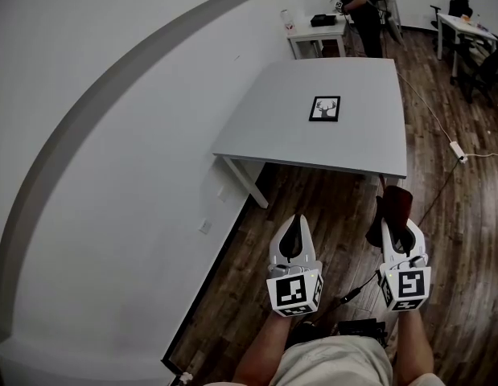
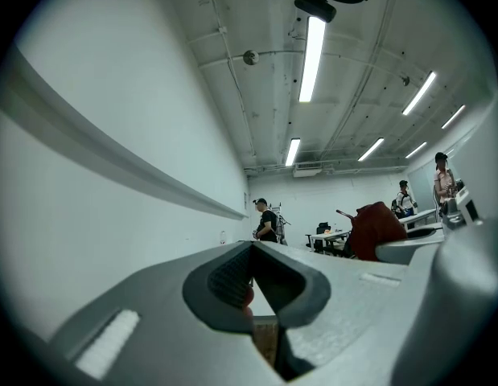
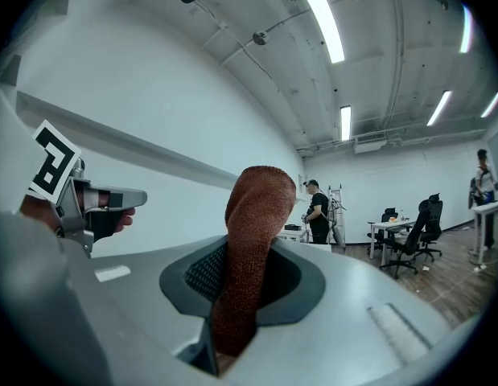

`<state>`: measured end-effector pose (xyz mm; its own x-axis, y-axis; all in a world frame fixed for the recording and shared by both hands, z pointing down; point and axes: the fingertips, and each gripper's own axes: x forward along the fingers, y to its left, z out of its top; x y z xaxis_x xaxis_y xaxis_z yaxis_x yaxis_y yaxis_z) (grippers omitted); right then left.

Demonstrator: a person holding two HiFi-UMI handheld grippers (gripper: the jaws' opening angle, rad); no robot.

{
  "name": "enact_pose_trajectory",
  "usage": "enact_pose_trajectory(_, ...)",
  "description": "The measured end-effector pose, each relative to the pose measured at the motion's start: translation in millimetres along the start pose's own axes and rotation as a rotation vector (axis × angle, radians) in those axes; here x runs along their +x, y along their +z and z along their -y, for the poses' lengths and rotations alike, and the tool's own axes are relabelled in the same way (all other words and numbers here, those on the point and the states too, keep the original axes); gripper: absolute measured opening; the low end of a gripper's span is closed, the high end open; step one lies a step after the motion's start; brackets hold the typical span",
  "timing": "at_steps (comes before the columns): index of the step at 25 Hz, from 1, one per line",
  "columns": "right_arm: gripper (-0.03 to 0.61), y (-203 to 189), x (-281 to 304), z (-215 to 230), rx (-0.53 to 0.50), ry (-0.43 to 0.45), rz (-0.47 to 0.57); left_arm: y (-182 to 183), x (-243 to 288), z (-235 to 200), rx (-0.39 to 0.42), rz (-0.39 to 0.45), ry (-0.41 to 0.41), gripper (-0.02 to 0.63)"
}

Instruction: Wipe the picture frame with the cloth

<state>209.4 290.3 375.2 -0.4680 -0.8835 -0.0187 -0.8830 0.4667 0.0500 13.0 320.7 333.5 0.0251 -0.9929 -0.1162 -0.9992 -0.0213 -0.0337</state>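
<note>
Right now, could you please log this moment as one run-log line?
phase: before wiping | left gripper: shut, empty | right gripper: shut on cloth | frame: flat on table, untouched

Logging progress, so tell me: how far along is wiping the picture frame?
Done: the cloth is clamped in the right gripper. In hand: only carrying; that gripper hangs short of the table. Left: reaching the picture frame lying on it and wiping it.

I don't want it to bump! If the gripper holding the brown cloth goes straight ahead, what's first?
Probably the grey table: the right gripper, shut on the brown cloth, points at its near edge across wooden floor. Height is unclear, so it might pass above.
</note>
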Motion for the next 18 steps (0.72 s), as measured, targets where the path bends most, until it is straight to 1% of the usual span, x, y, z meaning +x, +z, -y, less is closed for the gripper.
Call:
enact_pose_trajectory(7,0.103,-4,-2,18,0.014,0.011,-0.012,4,6,19,0.018,-0.008,0.014,0.000)
enact_pose_trajectory(15,0.104,-17,2,23,0.013,-0.012,-0.014,-6,10,15,0.027,0.002,0.008,0.000)
enact_pose_trajectory(18,0.104,-16,15,26,0.008,-0.014,-0.020,-7,22,11,0.019,0.002,0.010,0.002)
